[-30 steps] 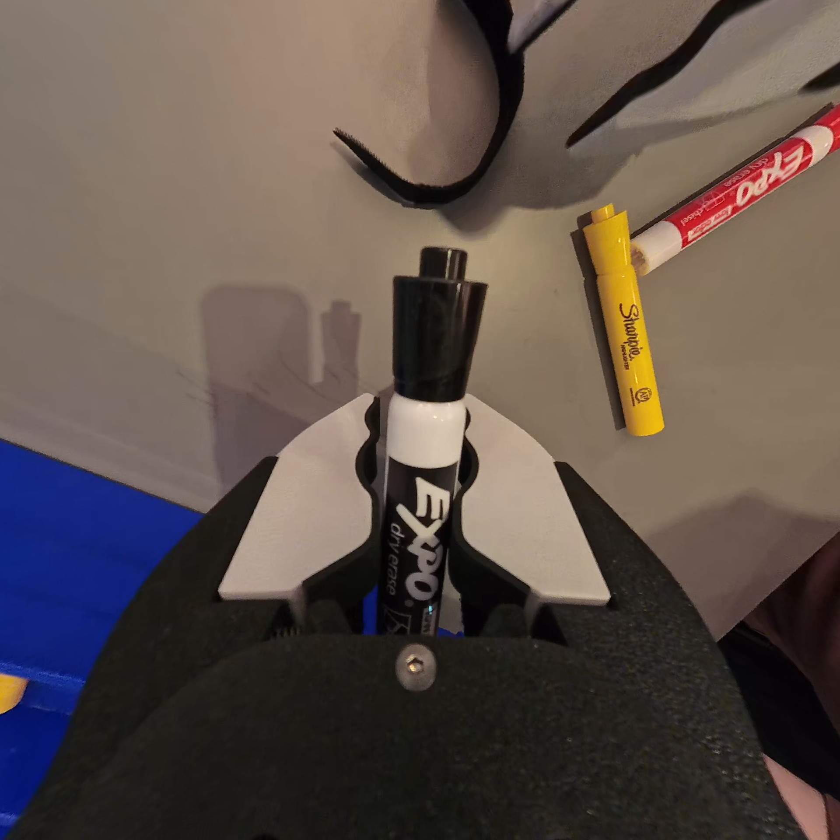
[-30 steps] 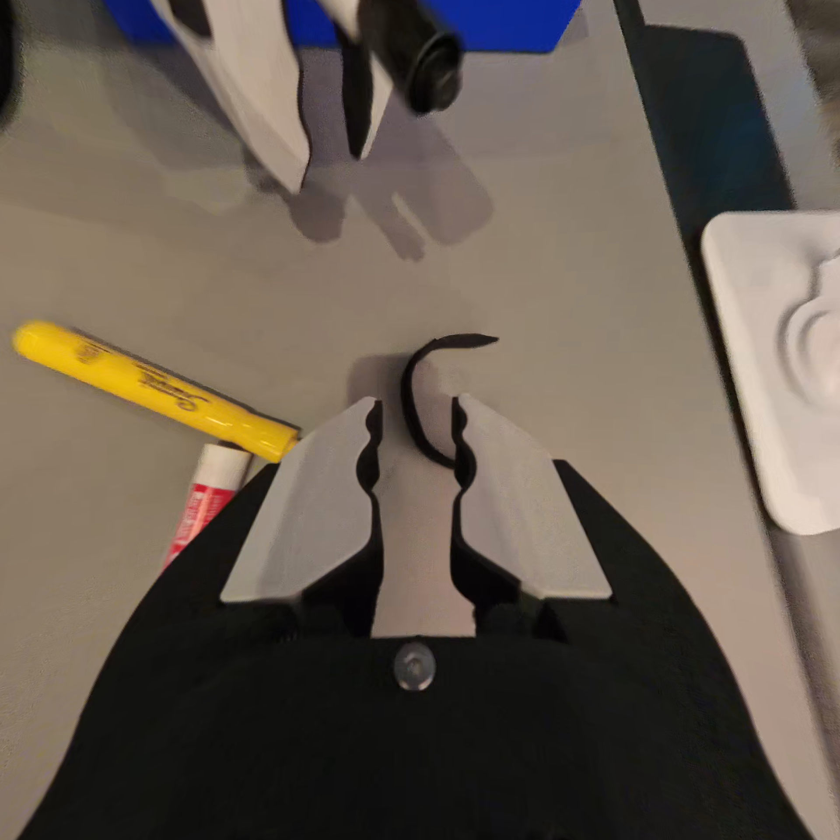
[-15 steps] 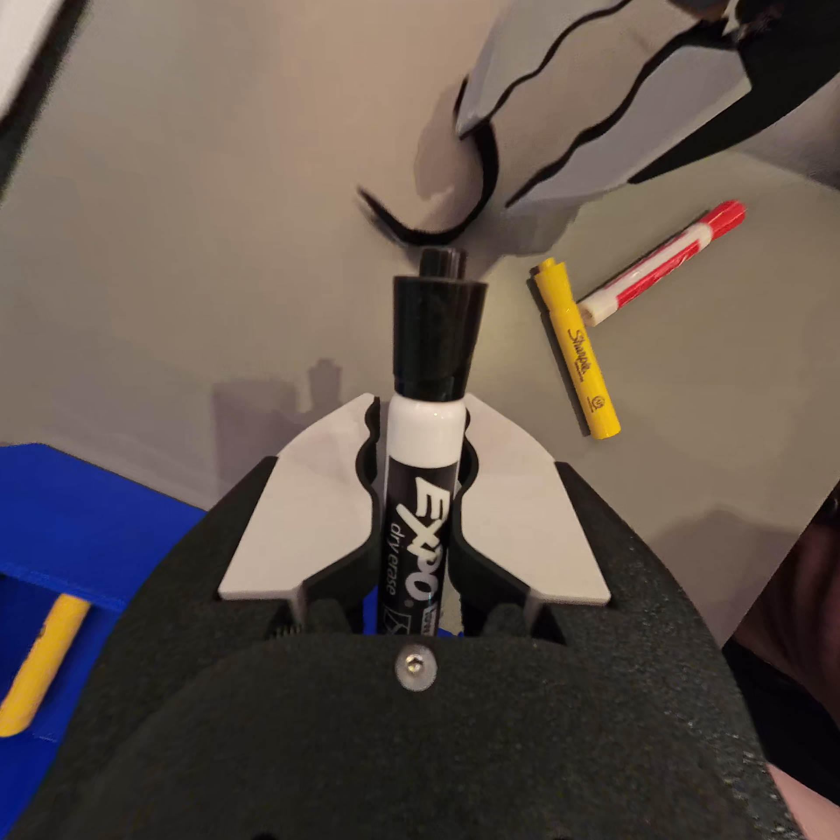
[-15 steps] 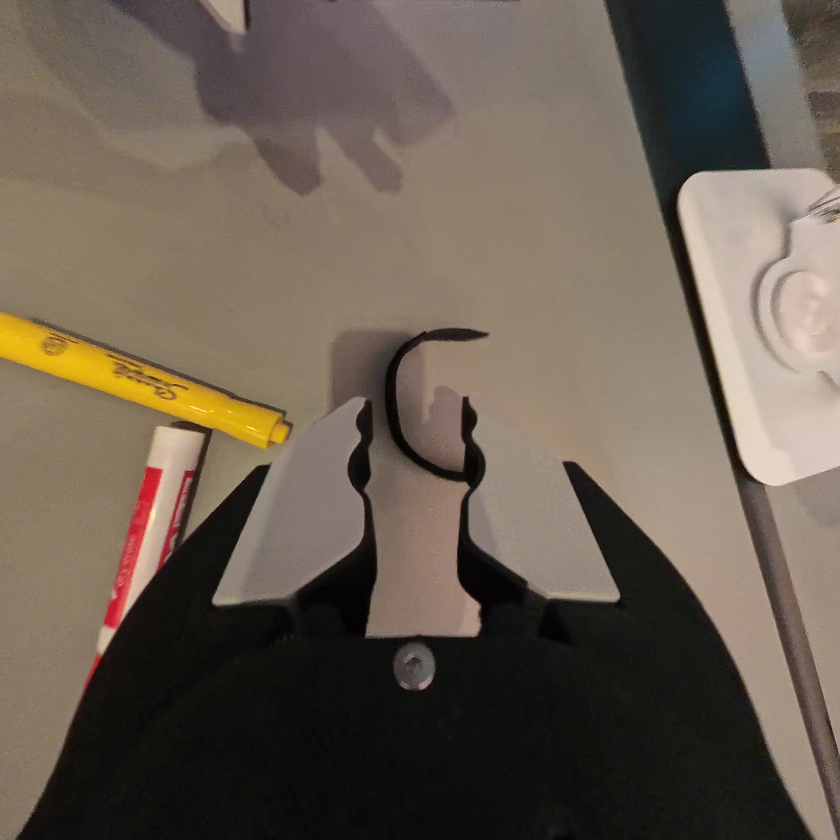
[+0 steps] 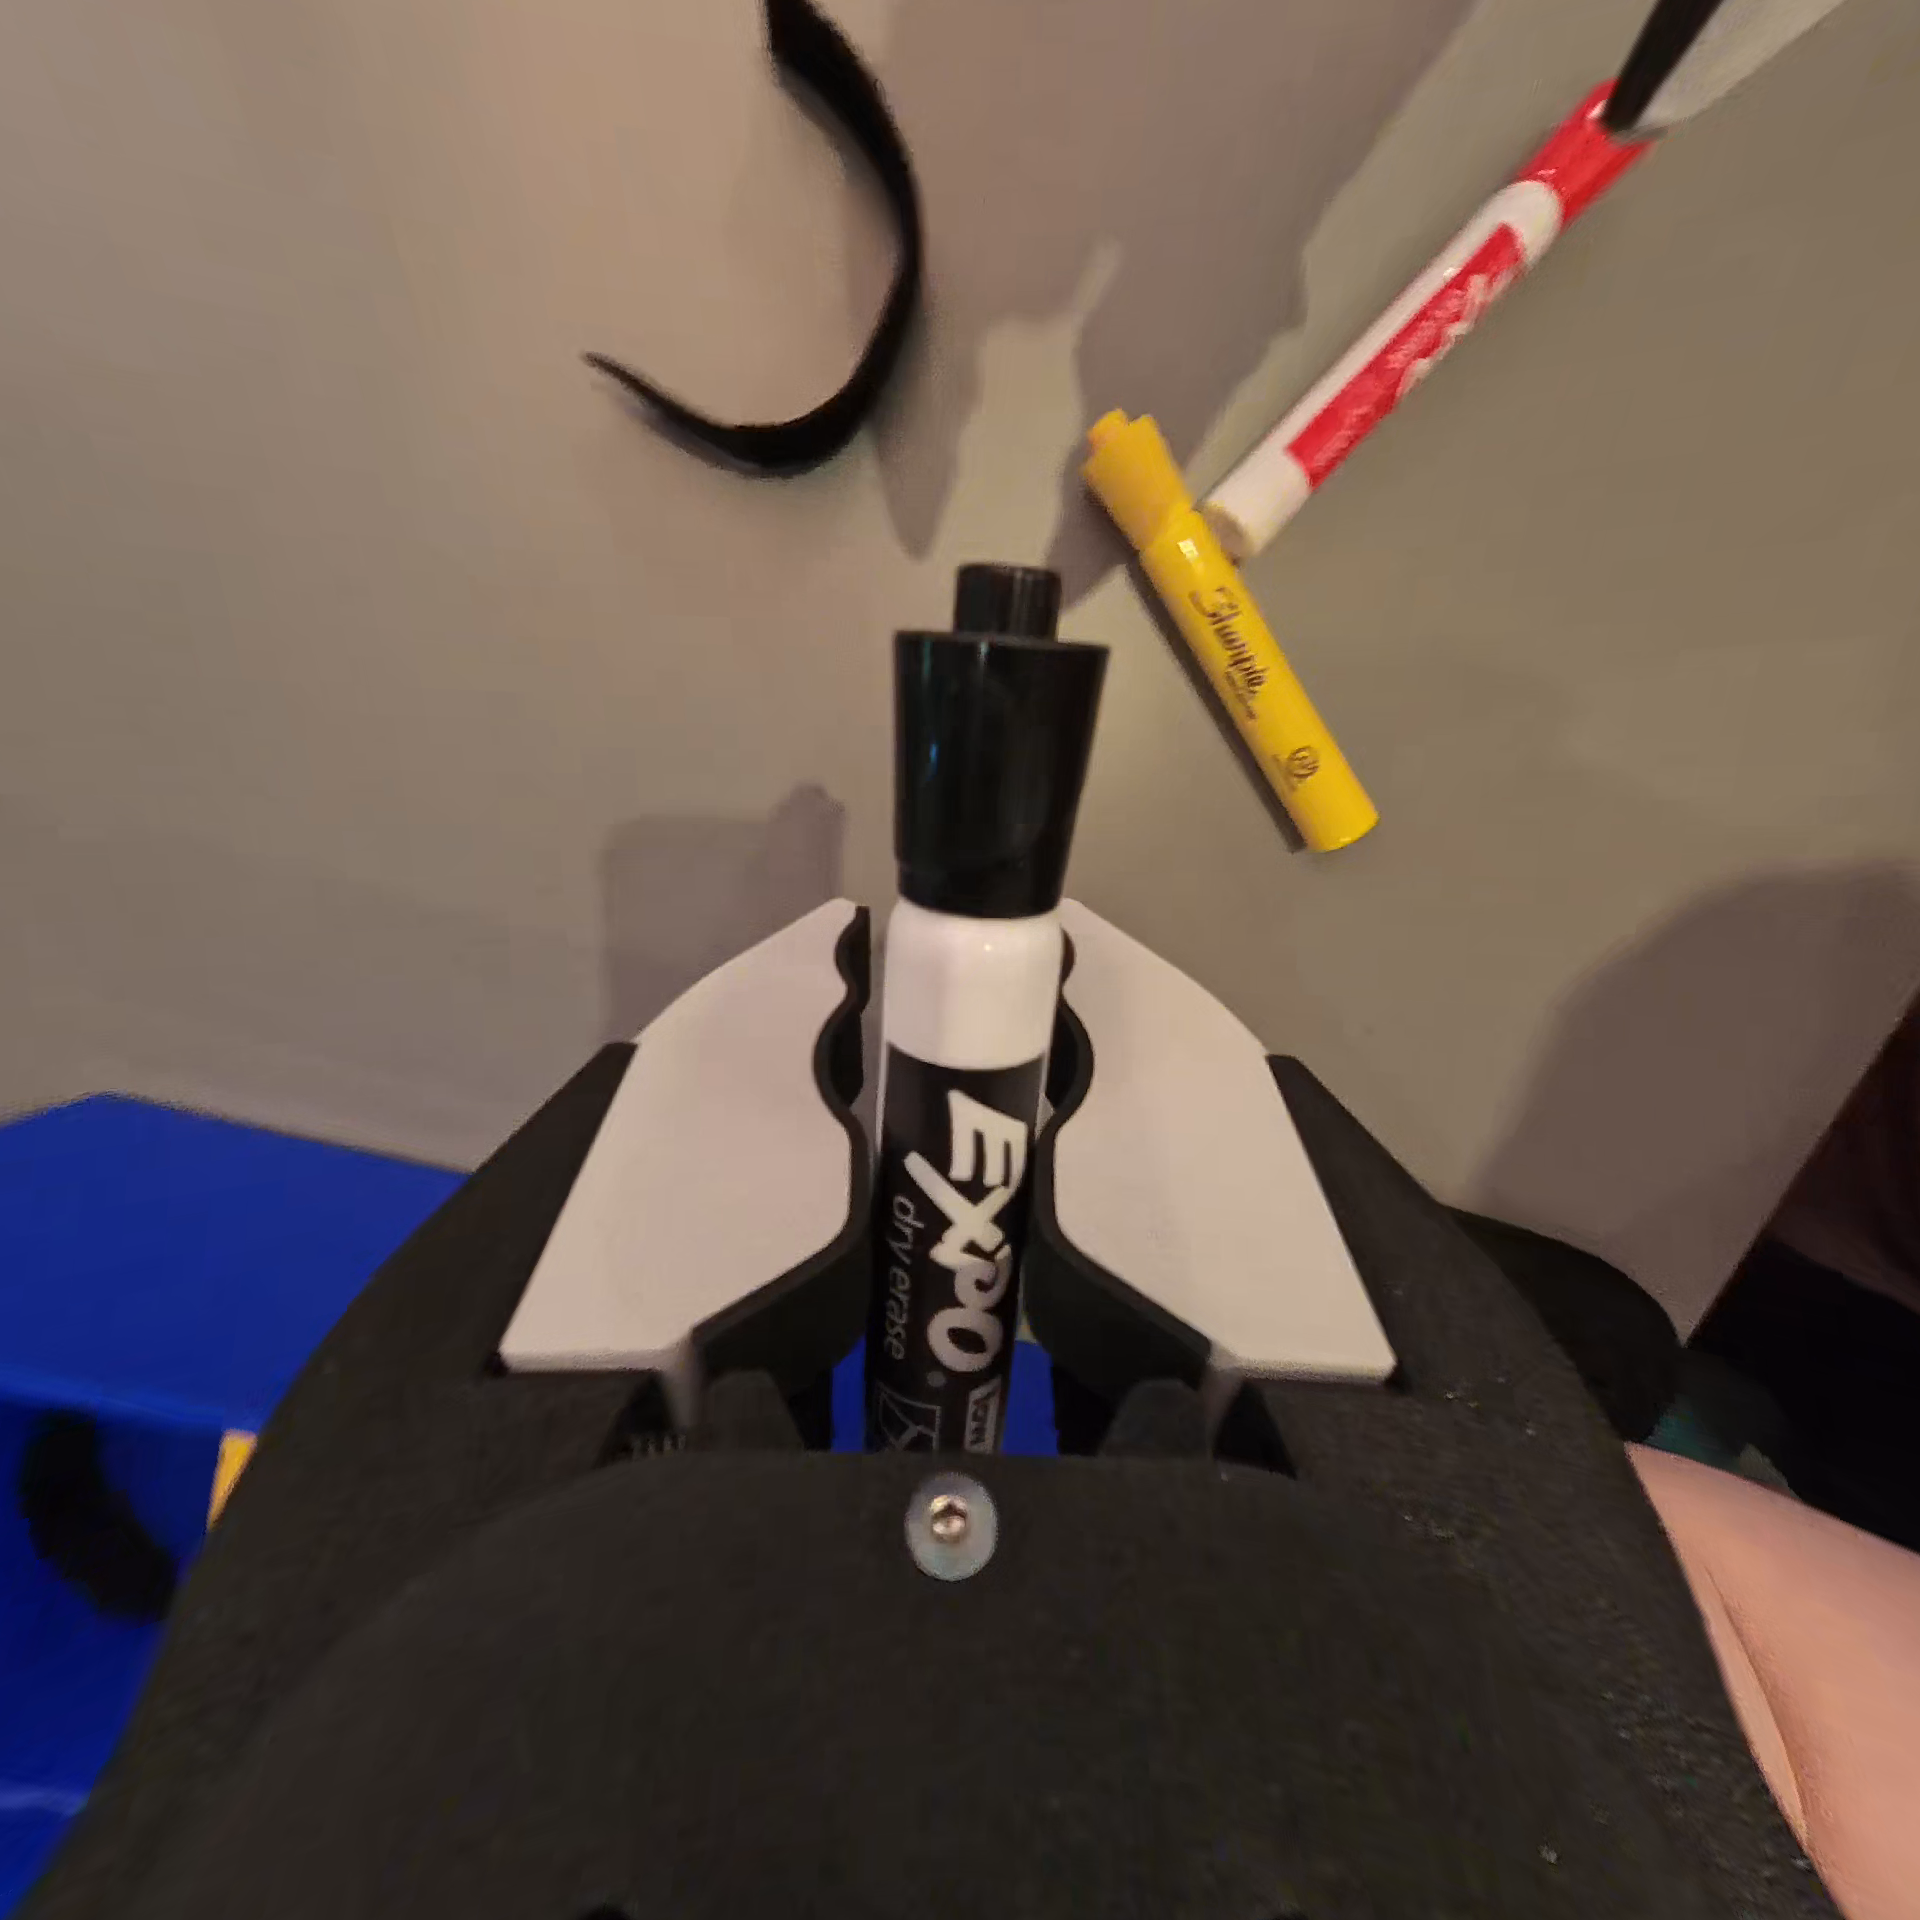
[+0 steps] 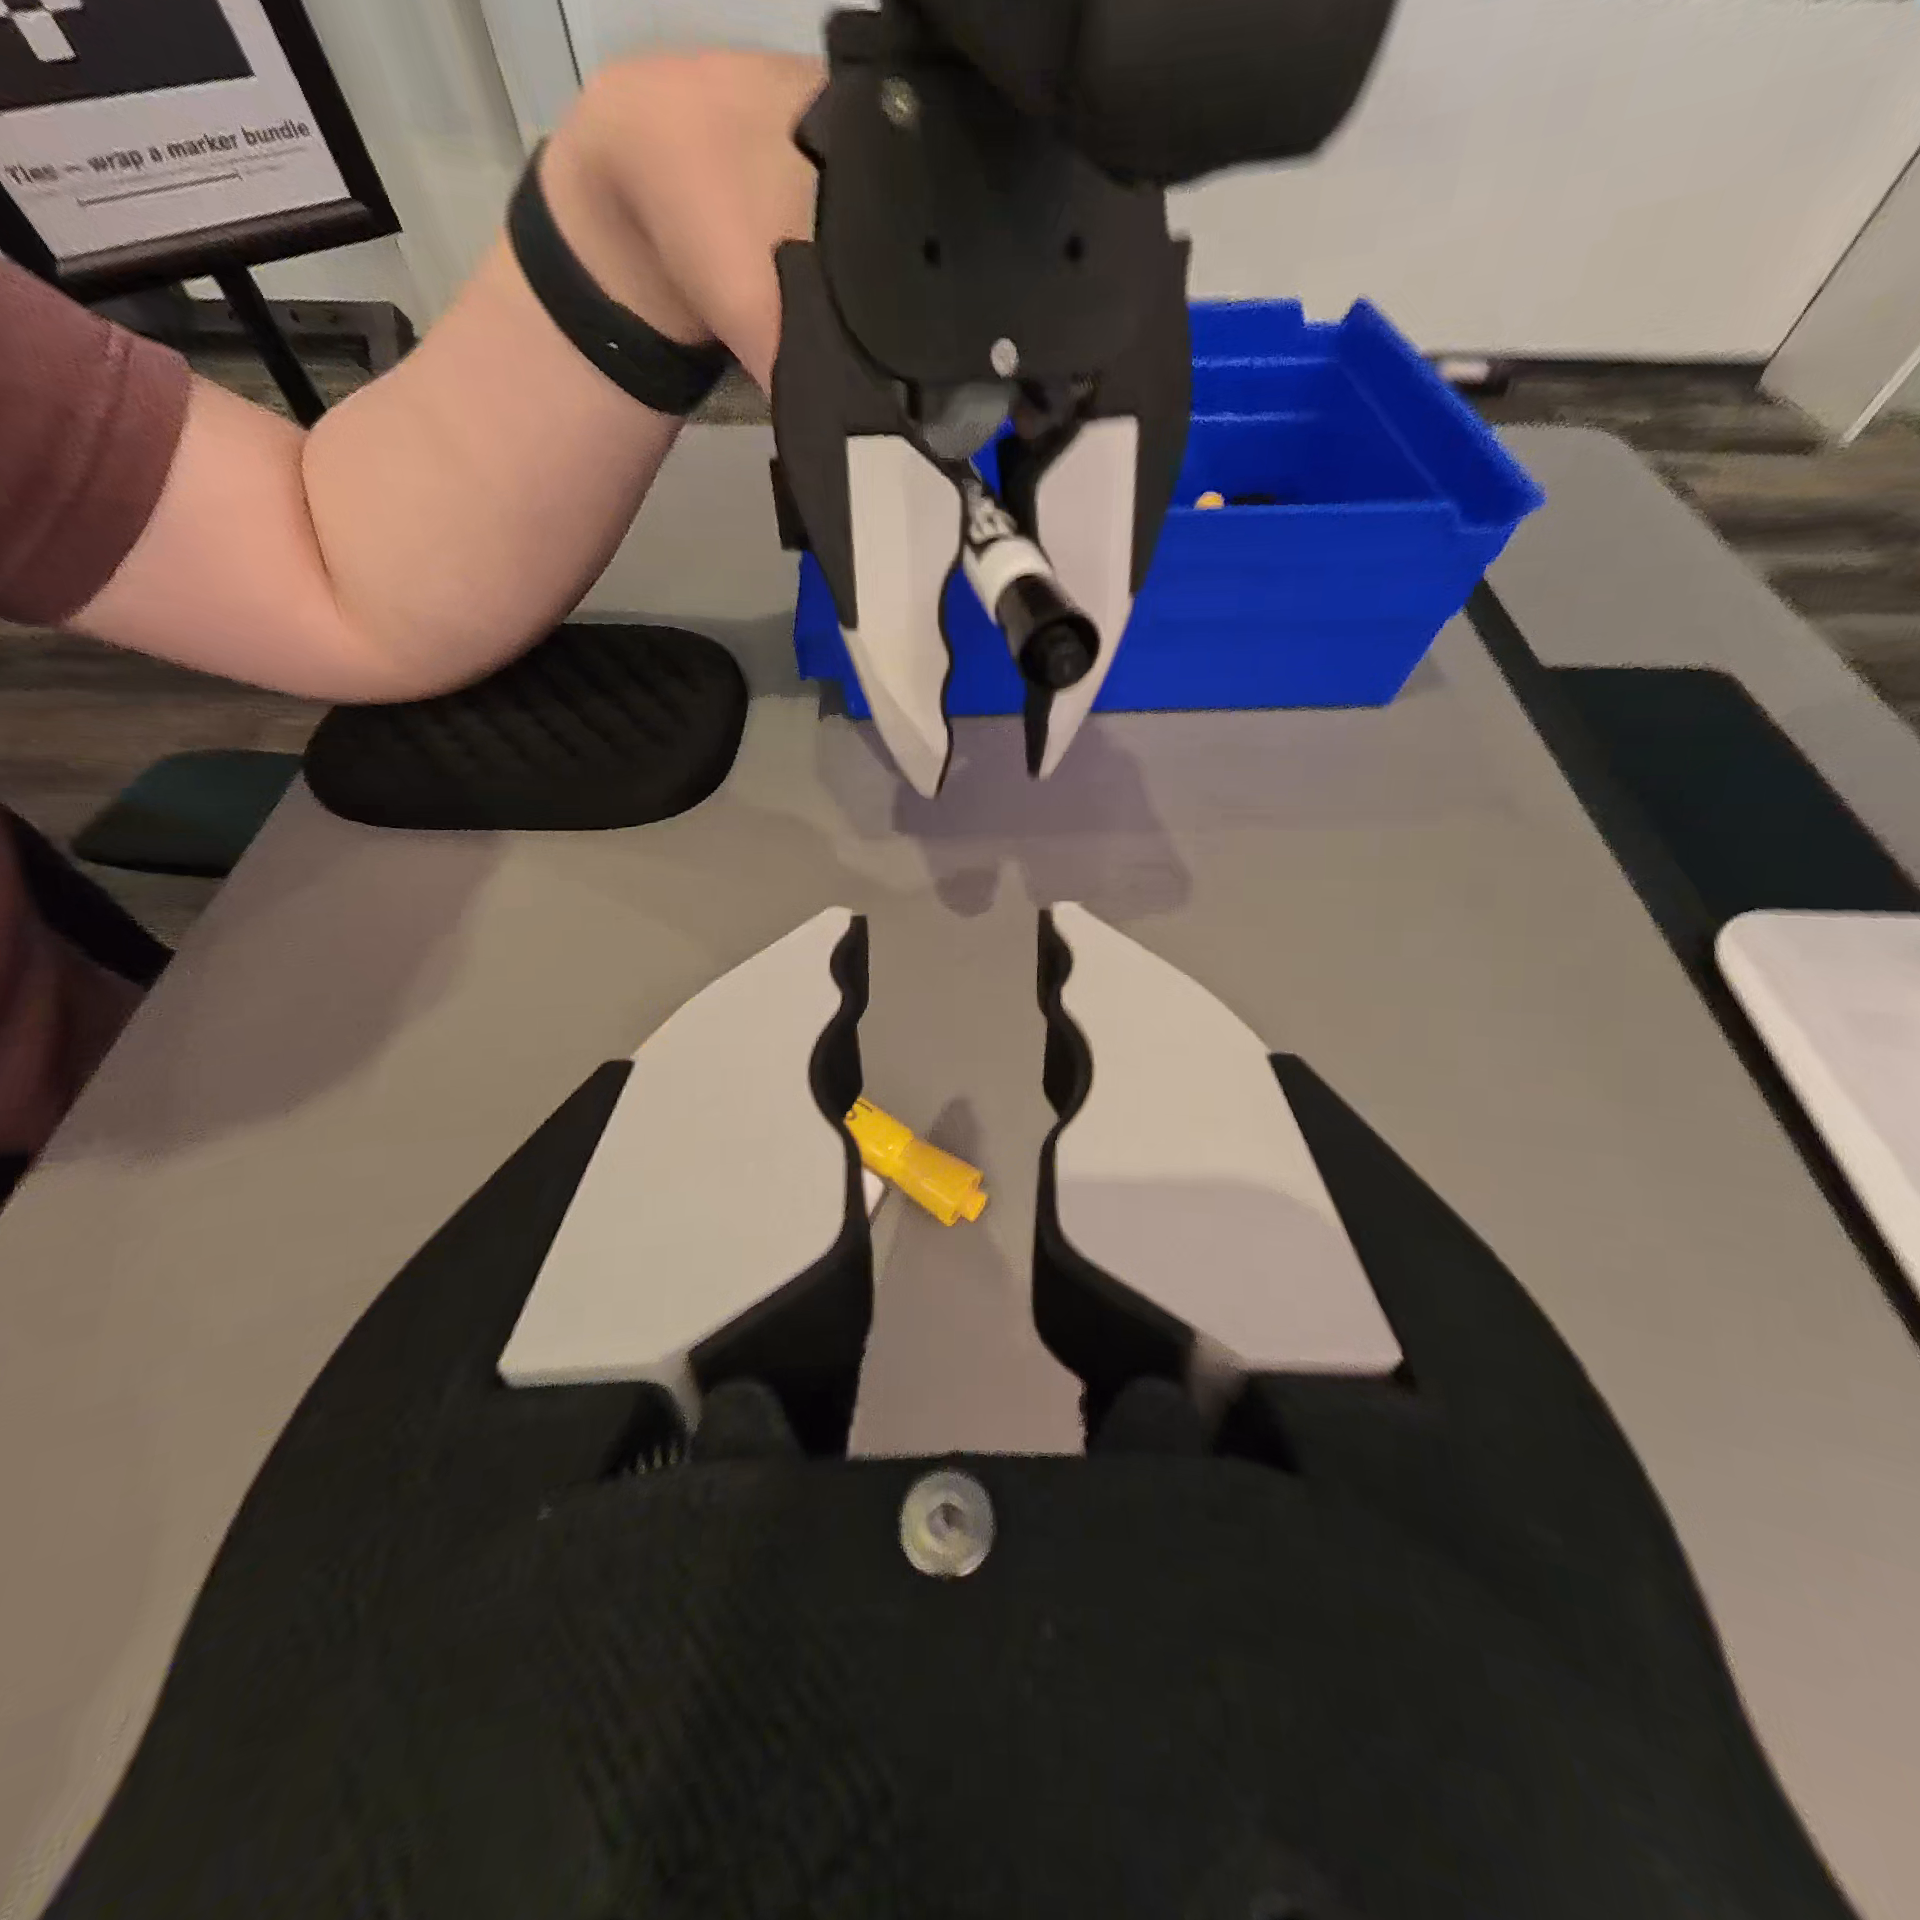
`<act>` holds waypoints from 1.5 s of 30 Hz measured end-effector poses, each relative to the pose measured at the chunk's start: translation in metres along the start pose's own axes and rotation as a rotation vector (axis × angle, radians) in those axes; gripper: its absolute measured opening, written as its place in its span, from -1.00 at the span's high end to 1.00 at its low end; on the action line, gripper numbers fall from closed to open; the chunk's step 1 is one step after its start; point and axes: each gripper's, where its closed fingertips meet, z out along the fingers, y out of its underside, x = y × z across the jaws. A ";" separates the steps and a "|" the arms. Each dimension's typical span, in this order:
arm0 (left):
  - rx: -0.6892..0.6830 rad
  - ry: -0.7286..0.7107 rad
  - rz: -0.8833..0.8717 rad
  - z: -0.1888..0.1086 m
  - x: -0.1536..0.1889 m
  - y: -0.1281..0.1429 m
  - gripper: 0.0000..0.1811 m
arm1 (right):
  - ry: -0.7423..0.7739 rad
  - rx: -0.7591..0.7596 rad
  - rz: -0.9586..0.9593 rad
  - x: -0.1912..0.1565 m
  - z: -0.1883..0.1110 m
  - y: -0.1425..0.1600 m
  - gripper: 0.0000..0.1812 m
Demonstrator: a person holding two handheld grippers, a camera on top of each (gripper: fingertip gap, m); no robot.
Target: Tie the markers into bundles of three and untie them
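Black marker [image 5: 971,1049], cap forward, sits pinched in the left gripper [image 5: 961,920] above the grey table [image 5: 364,675]. Yellow marker [image 5: 1231,634] and red marker [image 5: 1392,343] lie touching beside a curled black strap [image 5: 831,343]. Right gripper [image 6: 945,914] hovers, fingers spread, holding nothing, blue bin [image 6: 1320,540] beyond.

The right gripper [image 6: 945,925] hangs empty, jaws apart, above a yellow marker [image 6: 914,1162]; opposite, the left gripper [image 6: 987,764] clamps a black marker [image 6: 1023,592] before a blue bin [image 6: 1340,540].

L tongs [image 5: 961,914] clamped, R tongs [image 6: 945,920] apart, empty.
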 end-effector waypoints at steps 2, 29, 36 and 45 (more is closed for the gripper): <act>0.026 0.038 0.048 0.004 0.008 -0.009 0.66 | 0.027 0.056 -0.070 -0.002 0.001 -0.006 0.64; 0.158 0.131 0.307 -0.019 0.035 -0.002 0.66 | -0.027 -0.580 0.144 -0.027 -0.003 0.122 0.75; 0.178 0.214 0.306 -0.021 0.045 0.001 0.66 | -0.048 -0.695 0.066 -0.035 0.013 0.129 0.75; 0.281 0.325 0.338 -0.034 0.059 -0.005 0.66 | -0.148 -0.755 0.080 -0.054 -0.002 0.150 0.61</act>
